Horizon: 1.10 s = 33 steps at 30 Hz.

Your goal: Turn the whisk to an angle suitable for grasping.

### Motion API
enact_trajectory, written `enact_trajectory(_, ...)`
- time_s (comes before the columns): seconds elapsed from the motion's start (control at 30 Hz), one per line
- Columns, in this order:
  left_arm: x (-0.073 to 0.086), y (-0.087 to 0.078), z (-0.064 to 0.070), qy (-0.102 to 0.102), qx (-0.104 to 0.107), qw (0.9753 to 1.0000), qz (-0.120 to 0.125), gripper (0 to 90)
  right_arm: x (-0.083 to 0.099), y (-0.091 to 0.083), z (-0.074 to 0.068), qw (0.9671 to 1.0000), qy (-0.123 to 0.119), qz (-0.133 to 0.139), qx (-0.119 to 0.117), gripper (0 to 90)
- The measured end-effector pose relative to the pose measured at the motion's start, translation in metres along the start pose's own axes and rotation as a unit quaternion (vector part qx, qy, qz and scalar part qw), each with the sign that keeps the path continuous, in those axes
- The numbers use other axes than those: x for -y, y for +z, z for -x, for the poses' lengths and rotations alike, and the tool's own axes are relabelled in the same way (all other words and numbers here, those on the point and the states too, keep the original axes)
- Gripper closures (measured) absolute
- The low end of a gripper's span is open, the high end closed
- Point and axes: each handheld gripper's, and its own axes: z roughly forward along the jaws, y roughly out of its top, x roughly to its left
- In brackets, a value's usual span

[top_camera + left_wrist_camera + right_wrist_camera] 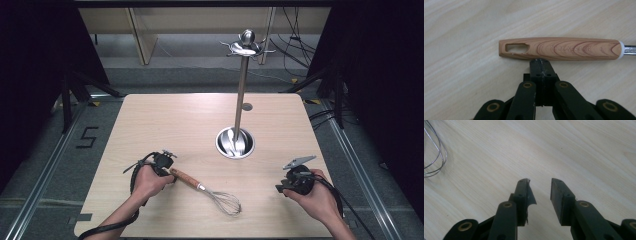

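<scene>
Now | my left gripper [540,61] jaws pressed together, empty, touching whisk [205,189] handle | right gripper [539,188] part-open, empty, right of whisk | next: open, straddle handle.

A lab recording bay here: a lone wooden bench [150,120] ringed by black curtains [35,60], floor rails [45,170], tape marks [86,137] and loose cables [295,45].
</scene>
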Motion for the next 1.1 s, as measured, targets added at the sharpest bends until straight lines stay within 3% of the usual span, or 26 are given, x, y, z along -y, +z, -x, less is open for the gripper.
enact_trajectory(0.17,-0.019,0.007,0.005,0.0,-0.012,0.9999,-0.001,89.4,0.0,0.001,0.002,1.0,0.002,0.001,-0.002,67.5)
enact_trajectory(0.2,-0.025,0.009,0.007,-0.001,-0.012,0.9999,0.001,89.4,0.0,0.003,0.005,0.9999,-0.01,0.009,-0.001,67.3)
enact_trajectory(0.23,-0.029,0.01,0.007,0.006,-0.013,0.9999,-0.001,89.4,0.001,0.003,0.004,1.0,0.001,0.002,-0.004,67.1)
enact_trajectory(0.33,-0.043,0.016,0.013,0.006,-0.019,0.9998,-0.001,89.3,0.001,0.003,0.004,1.0,0.005,0.0,-0.006,66.8)
enact_trajectory(0.43,-0.055,0.022,0.017,0.018,-0.019,0.9996,0.0,89.3,0.002,0.004,0.005,0.9999,0.008,-0.001,-0.007,66.5)
enact_trajectory(0.57,-0.066,0.029,0.027,0.001,-0.011,0.9999,-0.003,88.9,0.003,0.003,0.007,0.9999,0.008,0.005,-0.008,66.1)
enact_trajectory(0.6,-0.069,0.03,0.029,0.0,-0.007,1.0,-0.007,88.1,0.003,0.003,0.007,0.9999,0.012,0.004,-0.009,66.0)
enact_trajectory(0.63,-0.071,0.031,0.027,0.021,-0.008,0.9997,-0.004,86.1,0.004,0.003,0.008,0.9999,0.009,0.006,-0.011,65.8)
enact_trajectory(0.7,-0.071,0.03,0.027,0.02,-0.004,0.9998,0.001,77.1,0.006,0.002,0.01,0.9998,0.013,0.007,-0.012,65.5)
enact_trajectory(0.73,-0.069,0.027,0.029,0.006,-0.013,0.9998,0.011,77.1,0.006,0.002,0.01,0.9998,0.016,0.009,-0.01,65.4)
enact_trajectory(0.8,-0.067,0.019,0.027,-0.014,-0.007,0.9996,0.022,68.0,0.007,0.002,0.012,0.9997,0.02,0.012,-0.011,65.0)
enact_trajectory(0.83,-0.066,0.014,0.025,-0.023,-0.002,0.9994,0.025,58.5,0.008,0.003,0.013,0.9996,0.023,0.012,-0.011,64.7)
enact_trajectory(0.87,-0.065,0.013,0.024,-0.031,-0.004,0.9989,0.034,58.5,0.008,0.003,0.013,0.9996,0.023,0.012,-0.011,64.7)
enact_trajectory(0.9,-0.063,0.009,0.025,-0.072,0.002,0.9965,0.041,51.7,0.008,0.003,0.015,0.9996,0.024,0.014,-0.01,64.4)
enact_trajectory(0.93,-0.063,0.009,0.025,-0.072,0.002,0.9965,0.041,47.2,0.008,0.003,0.015,0.9996,0.024,0.014,-0.01,64.4)
enact_trajectory(1.07,-0.063,0.009,0.026,-0.107,0.003,0.9932,0.046,36.7,0.01,0.002,0.017,0.9995,0.026,0.018,-0.007,64.2)
enact_trajectory(1.1,-0.064,0.01,0.026,-0.11,0.004,0.9929,0.047,35.2,0.01,0.001,0.015,0.9991,0.038,0.017,-0.01,64.1)
